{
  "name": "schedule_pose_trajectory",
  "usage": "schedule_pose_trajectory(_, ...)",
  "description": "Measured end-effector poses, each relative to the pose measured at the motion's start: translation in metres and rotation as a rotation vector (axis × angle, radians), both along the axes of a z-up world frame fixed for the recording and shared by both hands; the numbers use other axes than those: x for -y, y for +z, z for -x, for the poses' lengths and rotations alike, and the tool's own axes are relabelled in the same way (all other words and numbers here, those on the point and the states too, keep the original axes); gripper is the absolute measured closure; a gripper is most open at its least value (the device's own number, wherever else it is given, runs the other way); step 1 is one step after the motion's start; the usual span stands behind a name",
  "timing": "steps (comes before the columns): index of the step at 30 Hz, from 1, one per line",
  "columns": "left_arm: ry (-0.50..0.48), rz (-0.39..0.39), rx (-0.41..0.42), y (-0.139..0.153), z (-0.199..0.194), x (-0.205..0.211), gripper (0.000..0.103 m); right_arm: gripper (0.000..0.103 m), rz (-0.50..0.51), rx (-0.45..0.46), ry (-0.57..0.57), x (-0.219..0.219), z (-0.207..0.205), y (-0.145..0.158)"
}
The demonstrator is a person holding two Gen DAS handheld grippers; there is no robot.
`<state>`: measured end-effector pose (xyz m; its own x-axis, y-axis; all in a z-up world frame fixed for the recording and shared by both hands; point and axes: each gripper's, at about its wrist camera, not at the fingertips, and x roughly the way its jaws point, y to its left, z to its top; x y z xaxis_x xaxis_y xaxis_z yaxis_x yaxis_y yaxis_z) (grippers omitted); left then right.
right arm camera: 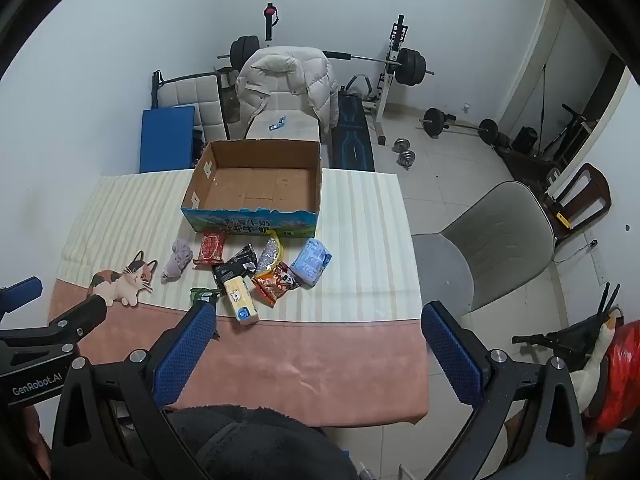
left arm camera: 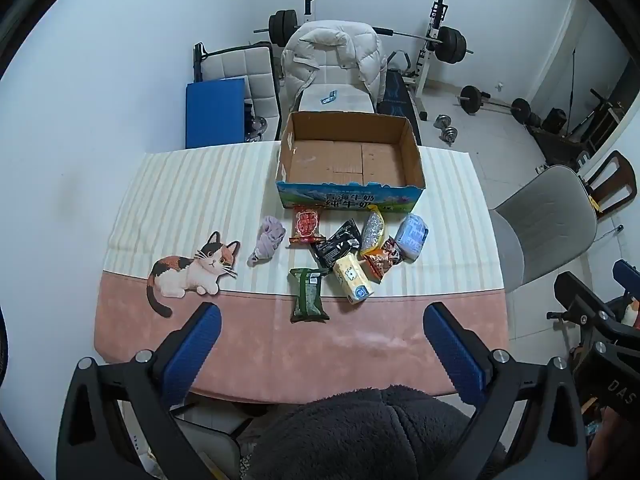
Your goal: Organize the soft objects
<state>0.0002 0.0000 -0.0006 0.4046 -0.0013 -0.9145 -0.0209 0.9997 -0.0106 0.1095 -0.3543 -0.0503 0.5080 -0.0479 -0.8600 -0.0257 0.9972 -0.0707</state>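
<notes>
Left view shows the whole green pack; right view half hides it behind a finger. Both grippers spread, holding nothing. 8 items lie before the box, pink tablecloth bare below.

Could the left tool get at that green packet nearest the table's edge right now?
Probably yes. The left tool is open and holds nothing, and the green packet lies straight ahead on the tablecloth, in front of the other packets, with nothing between.

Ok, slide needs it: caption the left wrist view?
Open left gripper faces soft packets before an empty box.
</notes>
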Motion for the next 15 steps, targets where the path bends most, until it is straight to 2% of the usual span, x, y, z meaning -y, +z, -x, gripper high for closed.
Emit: schedule_pose_trajectory(15,-0.005,-0.005,0.017,0.002,0.0024,0.0062,0.0,0.0,-0.013,0.003,0.002,0.0016,0.0023,0.0003)
